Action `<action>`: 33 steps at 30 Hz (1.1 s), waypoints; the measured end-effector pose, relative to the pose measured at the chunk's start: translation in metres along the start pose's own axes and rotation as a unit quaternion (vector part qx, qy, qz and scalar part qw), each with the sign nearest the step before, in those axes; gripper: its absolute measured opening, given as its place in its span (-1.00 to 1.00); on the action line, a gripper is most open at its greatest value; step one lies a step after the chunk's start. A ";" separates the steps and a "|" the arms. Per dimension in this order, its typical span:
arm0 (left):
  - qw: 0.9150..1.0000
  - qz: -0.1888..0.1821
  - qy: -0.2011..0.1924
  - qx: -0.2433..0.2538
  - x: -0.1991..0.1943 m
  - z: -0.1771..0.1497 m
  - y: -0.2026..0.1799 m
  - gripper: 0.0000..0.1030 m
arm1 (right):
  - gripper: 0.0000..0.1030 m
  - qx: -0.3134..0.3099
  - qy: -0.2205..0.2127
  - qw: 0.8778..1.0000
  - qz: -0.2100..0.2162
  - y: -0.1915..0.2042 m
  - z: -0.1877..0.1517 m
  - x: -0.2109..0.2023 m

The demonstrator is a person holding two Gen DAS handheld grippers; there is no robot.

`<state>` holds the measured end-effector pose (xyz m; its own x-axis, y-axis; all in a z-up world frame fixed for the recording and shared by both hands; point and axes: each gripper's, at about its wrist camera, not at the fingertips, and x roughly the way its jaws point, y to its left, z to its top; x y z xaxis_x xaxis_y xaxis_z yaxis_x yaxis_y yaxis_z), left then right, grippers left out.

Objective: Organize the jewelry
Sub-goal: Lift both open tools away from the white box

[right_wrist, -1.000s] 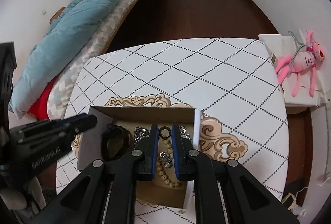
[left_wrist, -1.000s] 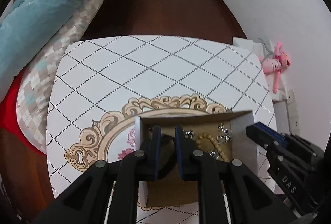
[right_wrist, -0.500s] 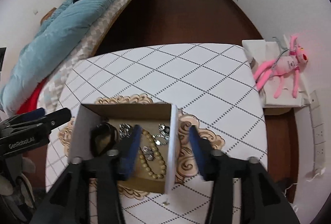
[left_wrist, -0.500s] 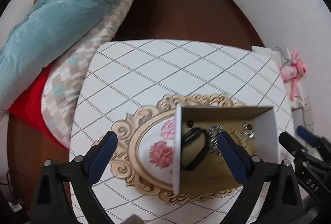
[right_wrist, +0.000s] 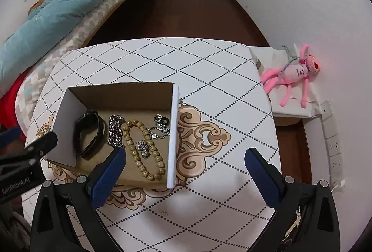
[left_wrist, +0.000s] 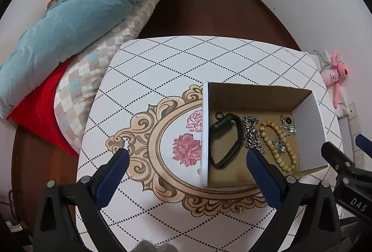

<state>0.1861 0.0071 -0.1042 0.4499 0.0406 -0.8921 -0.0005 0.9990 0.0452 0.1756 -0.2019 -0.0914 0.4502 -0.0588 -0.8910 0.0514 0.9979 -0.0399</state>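
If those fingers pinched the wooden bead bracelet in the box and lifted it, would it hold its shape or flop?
The bead bracelet would probably flop: it lies as a loose, uneven loop of separate round beads, so it looks strung rather than rigid. It likely weighs little, being small and wood-coloured. A small silver charm lies across it in the box and might snag or come along.

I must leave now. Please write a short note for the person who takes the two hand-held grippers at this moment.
Left hand-held gripper: open, empty.
Right hand-held gripper: jaws opening, empty.
In the cardboard box: black band, silver chain, wooden bead bracelet, small silver pieces.
Left out: one tiny piece on the tablecloth in front of the box.
Done: most of the jewelry is in the box. Left: probably that piece.
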 end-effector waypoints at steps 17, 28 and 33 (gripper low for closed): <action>0.996 -0.011 -0.085 -0.006 -0.087 -0.032 -0.007 0.99 | 1.00 0.022 -0.081 0.996 -0.008 -0.016 -0.032 -0.088; 0.992 -0.037 -0.123 -0.003 -0.148 -0.044 -0.008 0.99 | 1.00 0.032 -0.140 0.990 0.002 -0.021 -0.049 -0.160; 0.991 -0.039 -0.130 -0.001 -0.164 -0.050 -0.007 0.99 | 1.00 0.038 -0.152 0.988 0.011 -0.024 -0.057 -0.178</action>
<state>0.0680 -0.0054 0.0191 0.6641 -0.0429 -0.7464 0.0412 0.9989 -0.0207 0.0430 -0.2135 0.0422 0.6978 -0.0551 -0.7141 0.1010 0.9946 0.0220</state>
